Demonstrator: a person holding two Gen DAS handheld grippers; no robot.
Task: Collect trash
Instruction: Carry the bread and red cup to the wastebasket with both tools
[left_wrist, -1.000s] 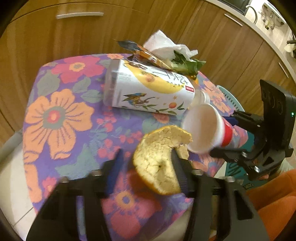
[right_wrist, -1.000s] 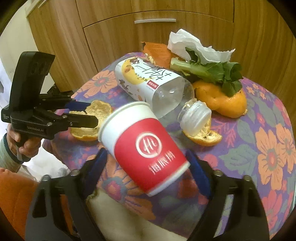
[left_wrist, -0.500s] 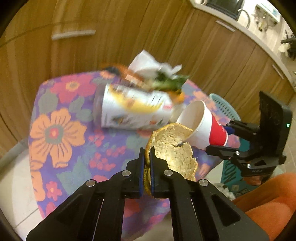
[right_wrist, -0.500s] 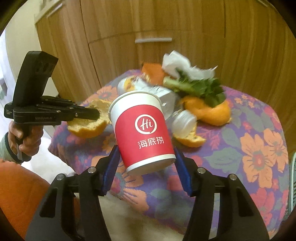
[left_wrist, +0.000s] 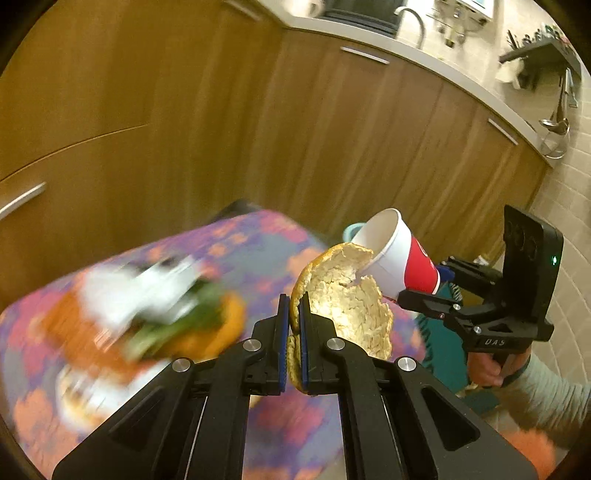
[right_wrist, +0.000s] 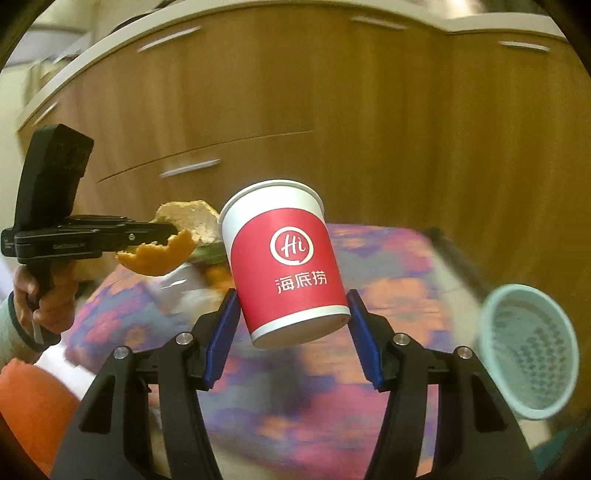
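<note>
**Both tools loaded above the surface**

Wooden cabinets (right_wrist: 369, 110) back a floral-covered surface (right_wrist: 388, 258). Left tool (left_wrist: 294, 332) is raised, its fingers pressed onto the rim of an orange peel (left_wrist: 343, 295) held clear of the surface. Right tool (right_wrist: 291, 332) is level beside it, pinching a red paper cup (right_wrist: 284, 262) at its base, tilted. Teal basket (right_wrist: 528, 354) sits lower right

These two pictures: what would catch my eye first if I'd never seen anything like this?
Probably the red paper cup with its white logo, held up in the air between the blue-padded fingers of the right gripper. Next, the big piece of orange peel pinched in the left gripper, just beside the cup. Below them lies a blurred flowery tablecloth, and a pale blue mesh basket sits at the right.
</note>
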